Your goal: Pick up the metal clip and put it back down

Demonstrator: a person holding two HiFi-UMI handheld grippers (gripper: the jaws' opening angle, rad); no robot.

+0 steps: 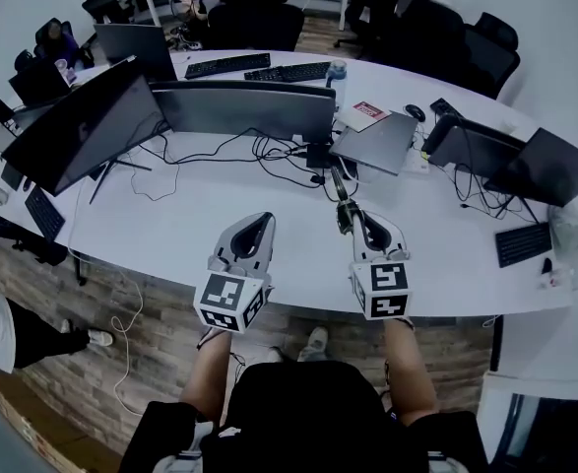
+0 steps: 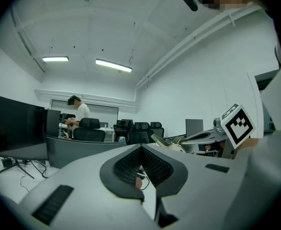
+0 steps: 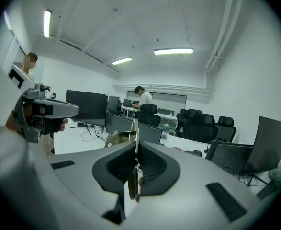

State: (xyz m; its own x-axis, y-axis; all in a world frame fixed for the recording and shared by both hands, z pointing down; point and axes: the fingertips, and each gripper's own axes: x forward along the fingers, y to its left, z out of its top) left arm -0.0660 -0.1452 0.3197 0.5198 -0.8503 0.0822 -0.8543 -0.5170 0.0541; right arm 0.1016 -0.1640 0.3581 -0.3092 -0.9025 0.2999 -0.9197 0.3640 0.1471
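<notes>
Right gripper [image 3: 136,157] is clenched on the metal clip [image 3: 132,181]. We see the thin plate edge-on, pinched between the pads and sticking out past the jaw tips. In the head view we note the clip held up over the white desk [image 1: 210,235], pointing toward the tangle of cables [image 1: 269,151]. Left gripper [image 2: 141,158] hangs just beside the right, jaws pressed together with nothing between them, well apart from the clip.

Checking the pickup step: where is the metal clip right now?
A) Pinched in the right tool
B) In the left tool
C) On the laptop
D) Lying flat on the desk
A: the right tool has its jaws shut on the metal clip, held over the desk.
</notes>
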